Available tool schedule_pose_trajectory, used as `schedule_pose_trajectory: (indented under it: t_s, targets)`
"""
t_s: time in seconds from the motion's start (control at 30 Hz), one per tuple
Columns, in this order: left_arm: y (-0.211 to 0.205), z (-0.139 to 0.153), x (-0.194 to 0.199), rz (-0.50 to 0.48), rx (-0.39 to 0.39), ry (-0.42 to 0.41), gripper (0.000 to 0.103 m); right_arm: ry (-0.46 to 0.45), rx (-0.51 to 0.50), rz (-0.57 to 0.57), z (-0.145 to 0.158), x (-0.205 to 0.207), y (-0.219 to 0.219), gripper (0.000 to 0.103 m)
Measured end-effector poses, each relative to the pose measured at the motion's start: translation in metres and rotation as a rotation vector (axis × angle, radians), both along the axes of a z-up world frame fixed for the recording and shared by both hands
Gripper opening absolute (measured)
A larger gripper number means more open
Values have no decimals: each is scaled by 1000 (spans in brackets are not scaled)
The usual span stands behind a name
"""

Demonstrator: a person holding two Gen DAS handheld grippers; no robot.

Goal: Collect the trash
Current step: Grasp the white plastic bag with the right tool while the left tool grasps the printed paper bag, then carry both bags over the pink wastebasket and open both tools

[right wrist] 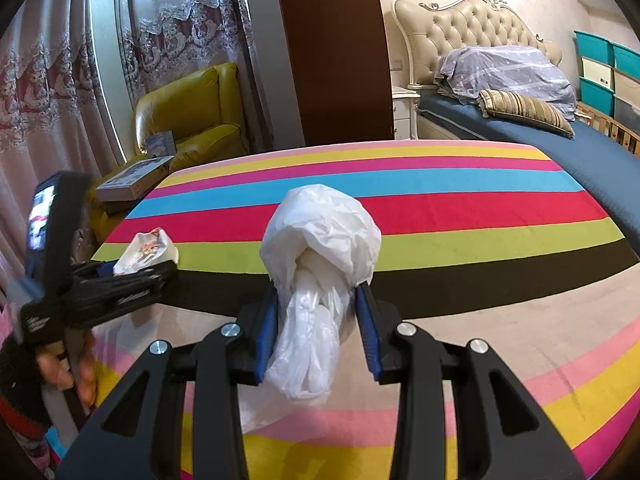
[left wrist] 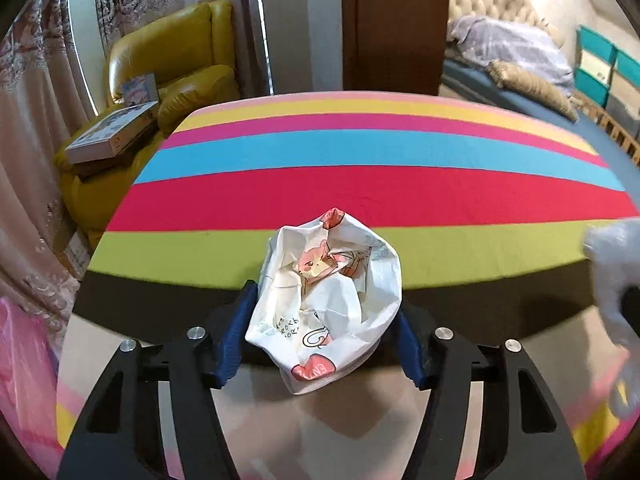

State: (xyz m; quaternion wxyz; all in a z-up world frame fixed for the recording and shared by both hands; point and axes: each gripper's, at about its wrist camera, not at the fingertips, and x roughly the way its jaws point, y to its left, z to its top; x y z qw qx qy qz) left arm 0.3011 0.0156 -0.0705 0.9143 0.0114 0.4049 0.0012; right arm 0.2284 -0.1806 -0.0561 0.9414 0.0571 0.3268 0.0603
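My left gripper (left wrist: 324,312) is shut on a crumpled white paper wrapper (left wrist: 328,300) with pink cartoon prints, held above the striped mat (left wrist: 360,188). It also shows in the right wrist view (right wrist: 132,268), at the left, with the wrapper (right wrist: 146,250) in it. My right gripper (right wrist: 316,320) is shut on a bunched white plastic bag (right wrist: 320,264), lifted over the mat (right wrist: 440,216). The bag also shows blurred at the right edge of the left wrist view (left wrist: 616,280).
A yellow armchair (left wrist: 176,64) with boxes (left wrist: 112,132) on it stands at the back left by lace curtains. A bed (right wrist: 520,120) with a pillow and teal storage bins (right wrist: 608,68) lies at the back right. A brown door panel (right wrist: 332,48) stands behind the mat.
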Motion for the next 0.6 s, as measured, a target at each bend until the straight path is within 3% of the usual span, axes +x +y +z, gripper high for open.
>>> schedule_pose_trajectory:
  t_s: [0.27, 0.4, 0.5, 0.6]
  targets:
    - [27, 7, -101, -36, -88, -125, 57, -7, -39, 16, 2, 0, 8, 35]
    - [44, 13, -146, -14, -63, -232, 58, -10, -67, 21, 3, -2, 15, 35]
    - [55, 9, -158, 11, -24, -272, 58, -12, -83, 23, 3, -2, 20, 35]
    - [71, 5, -159, 46, -100, -277, 58, -11, -93, 29, 3, -3, 22, 35]
